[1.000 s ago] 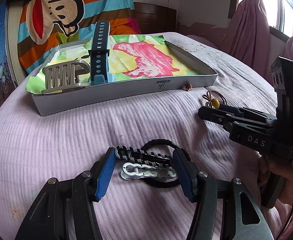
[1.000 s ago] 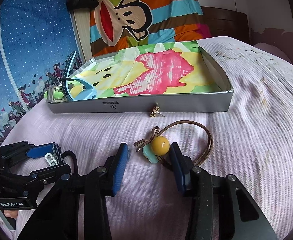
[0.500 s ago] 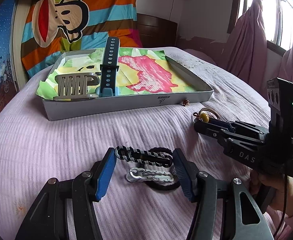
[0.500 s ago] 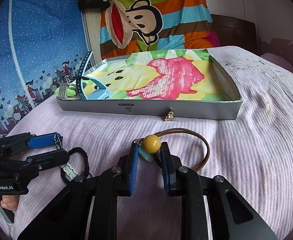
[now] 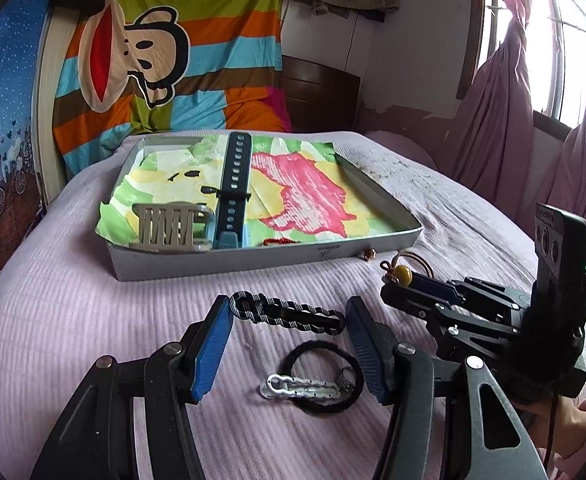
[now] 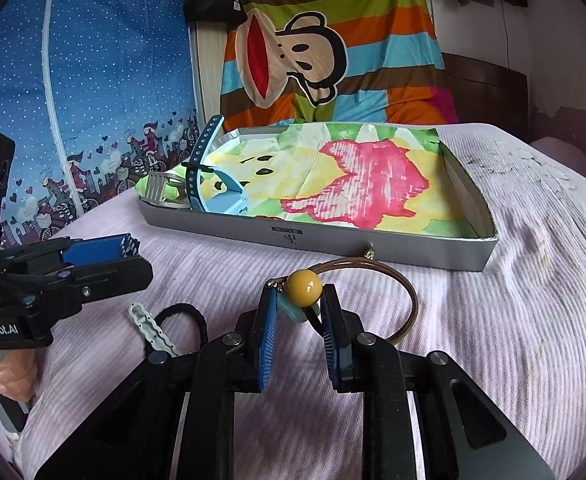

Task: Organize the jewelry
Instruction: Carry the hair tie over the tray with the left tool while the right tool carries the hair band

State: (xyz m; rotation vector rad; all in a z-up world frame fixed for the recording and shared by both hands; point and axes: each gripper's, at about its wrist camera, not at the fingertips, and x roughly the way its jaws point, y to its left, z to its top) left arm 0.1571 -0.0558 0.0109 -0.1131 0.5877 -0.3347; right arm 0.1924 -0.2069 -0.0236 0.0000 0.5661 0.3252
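Note:
My left gripper (image 5: 285, 314) is shut on a black-and-white braided bracelet (image 5: 289, 314) and holds it lifted above the bed. A black hair tie (image 5: 325, 378) with a silver clip (image 5: 301, 386) lies on the bedspread below it. My right gripper (image 6: 296, 312) is shut on a brown hair elastic (image 6: 409, 300) with a yellow bead (image 6: 303, 287) and a teal charm, raised off the bed; it also shows in the left wrist view (image 5: 403, 274). A grey tray (image 5: 253, 258) with colourful paper holds a blue watch strap (image 5: 233, 184) and a grey hair claw (image 5: 171, 226).
A small brown earring (image 5: 369, 254) lies on the bed against the tray's front wall. A red cord (image 5: 281, 242) lies inside the tray's front edge. The bed is covered in pale purple ribbed cloth. Purple curtains (image 5: 513, 128) hang on the right.
My left gripper lifted the braided bracelet off the bed, leaving the hair tie and clip behind. My right gripper closed on the bead elastic and raised it.

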